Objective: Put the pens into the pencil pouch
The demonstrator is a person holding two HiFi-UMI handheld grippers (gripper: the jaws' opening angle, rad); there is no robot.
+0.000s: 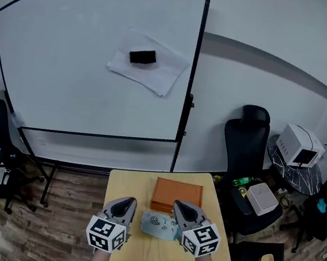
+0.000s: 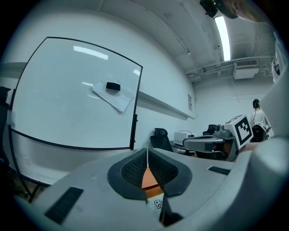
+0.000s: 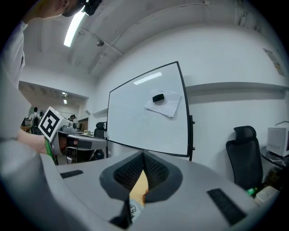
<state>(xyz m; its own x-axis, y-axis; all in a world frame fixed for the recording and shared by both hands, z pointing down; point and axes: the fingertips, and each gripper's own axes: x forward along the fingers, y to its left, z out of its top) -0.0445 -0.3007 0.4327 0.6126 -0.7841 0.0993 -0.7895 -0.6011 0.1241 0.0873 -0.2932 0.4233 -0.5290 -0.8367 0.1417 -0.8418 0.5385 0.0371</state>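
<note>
My left gripper (image 1: 125,203) and right gripper (image 1: 181,209) are closed, empty; the pencil pouch (image 1: 159,226) between them looks soft, light, so I'd pinch its near edge

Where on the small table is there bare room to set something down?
Bare strips of table lie left and right of the orange box, and a wider patch runs along the near edge below the pouch. The middle is crowded: pouch just in front of the box, left gripper and right gripper flanking it.
</note>
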